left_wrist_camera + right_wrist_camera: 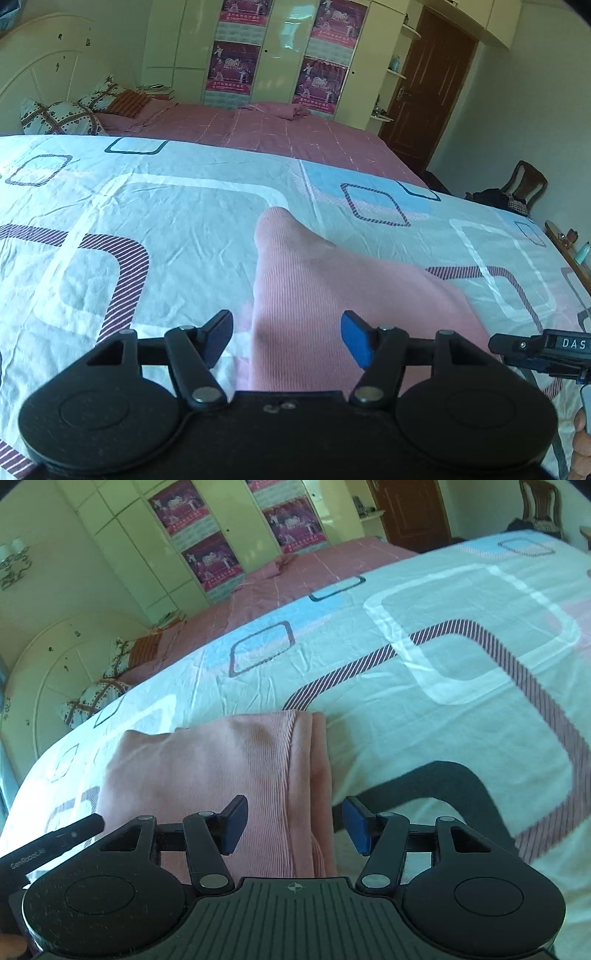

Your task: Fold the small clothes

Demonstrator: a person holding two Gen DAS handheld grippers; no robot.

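Note:
A pink ribbed garment (332, 291) lies folded on the patterned bedsheet (166, 221). In the right wrist view it (221, 768) shows stacked layers along its right edge. My left gripper (287, 338) is open, its jaws apart over the near end of the garment, holding nothing. My right gripper (294, 825) is open too, jaws apart over the garment's right folded edge, empty. The right gripper's body (543, 350) shows at the right edge of the left wrist view, and the left gripper's body (48, 845) shows at the left of the right wrist view.
A pink bed cover (258, 129) and pillows (59, 116) lie behind the sheet. Wardrobes with posters (236, 62), a brown door (424, 88) and a wooden chair (524, 184) stand at the back and right. A black chair back (436, 786) sits near the bed edge.

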